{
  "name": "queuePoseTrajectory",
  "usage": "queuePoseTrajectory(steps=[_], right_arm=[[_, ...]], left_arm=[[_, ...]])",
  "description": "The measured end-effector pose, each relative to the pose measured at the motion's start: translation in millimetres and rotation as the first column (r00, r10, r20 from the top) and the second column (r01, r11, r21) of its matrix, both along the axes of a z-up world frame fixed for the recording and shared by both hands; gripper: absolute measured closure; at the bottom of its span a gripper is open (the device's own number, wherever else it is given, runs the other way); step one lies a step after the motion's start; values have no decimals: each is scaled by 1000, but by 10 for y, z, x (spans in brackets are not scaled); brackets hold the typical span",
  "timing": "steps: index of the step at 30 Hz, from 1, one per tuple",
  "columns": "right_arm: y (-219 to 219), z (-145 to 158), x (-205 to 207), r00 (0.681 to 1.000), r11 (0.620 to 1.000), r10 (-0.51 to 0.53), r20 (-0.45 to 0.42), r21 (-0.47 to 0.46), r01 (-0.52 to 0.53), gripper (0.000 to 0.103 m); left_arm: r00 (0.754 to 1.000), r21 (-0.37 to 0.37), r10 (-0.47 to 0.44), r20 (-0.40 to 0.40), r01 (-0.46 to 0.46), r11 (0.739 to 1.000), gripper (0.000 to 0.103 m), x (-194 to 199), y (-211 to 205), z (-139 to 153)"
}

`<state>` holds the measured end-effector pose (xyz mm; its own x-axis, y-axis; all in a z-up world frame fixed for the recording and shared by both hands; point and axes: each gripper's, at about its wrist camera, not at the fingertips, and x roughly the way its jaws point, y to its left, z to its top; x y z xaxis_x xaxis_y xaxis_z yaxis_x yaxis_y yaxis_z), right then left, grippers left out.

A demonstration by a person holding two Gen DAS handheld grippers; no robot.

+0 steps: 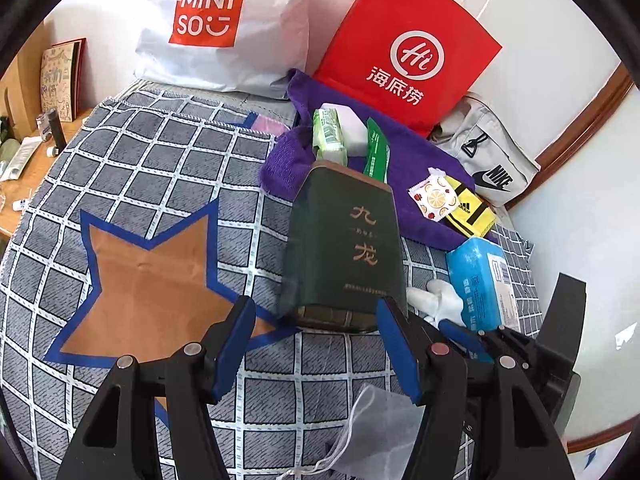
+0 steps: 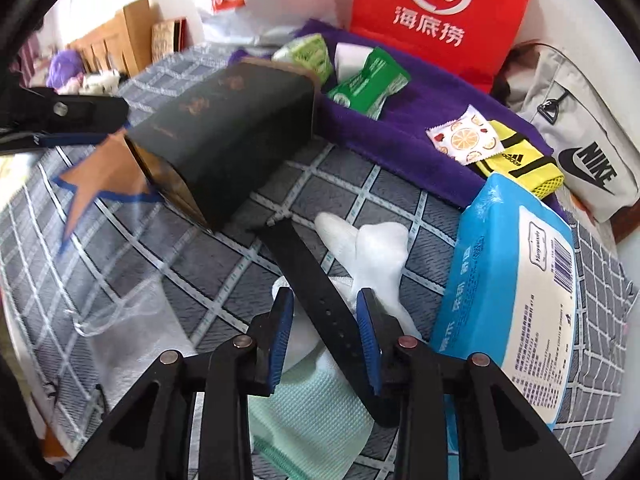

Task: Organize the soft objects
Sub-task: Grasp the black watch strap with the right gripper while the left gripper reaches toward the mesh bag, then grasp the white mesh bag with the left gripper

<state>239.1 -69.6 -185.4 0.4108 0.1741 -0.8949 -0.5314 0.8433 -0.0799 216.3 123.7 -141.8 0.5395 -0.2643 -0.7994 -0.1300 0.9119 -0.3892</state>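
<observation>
black strap [image 2: 316, 280] lies slantwise between the right gripper [image 2: 325, 312] fingers, over a white sock [image 2: 376, 256] on the checked bedspread [image 2: 120, 264]; pad contact unclear. left gripper [image 1: 316, 320] gapes empty.

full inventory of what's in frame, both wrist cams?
tin box: 1, dark green, lying mid-bed
towel: 1, purple, behind tin
packets: 2, green, on towel
candy wrapper: 1, white-orange, towel edge
tissue pack: 1, blue, right
socks: white, beside tissue pack
strap: 1, black, over socks
shopping bags: 2, red and white, rear
Nike bag: 1, grey, rear right
left gripper: open
right gripper: jaws around strap, grip unclear
</observation>
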Motion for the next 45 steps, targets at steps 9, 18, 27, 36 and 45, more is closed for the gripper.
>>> queuePoseTrajectory(steps=[9, 18, 27, 36, 45], right_arm=[[-179, 222, 8, 997, 985, -61, -44, 161, 68, 100], [-401, 544, -313, 995, 964, -99, 11, 249, 94, 100], [-801, 478, -830, 991, 954, -134, 16, 274, 124, 100], [-1382, 266, -1136, 970, 939, -244, 12, 252, 233, 100], [-1533, -48, -1118, 960, 925, -275, -48, 261, 278, 100]], left_arm=[[1000, -18, 19, -4, -20, 1000, 42, -161, 57, 11], [998, 34, 41, -41, -39, 999, 42, -451, 14, 15], [992, 89, -41, -116, 51, 995, 42, -648, -375, -255], [989, -79, -58, -136, 48, 996, 34, -661, -392, -404], [967, 88, -224, -124, 236, 968, 14, -605, -1012, -473]])
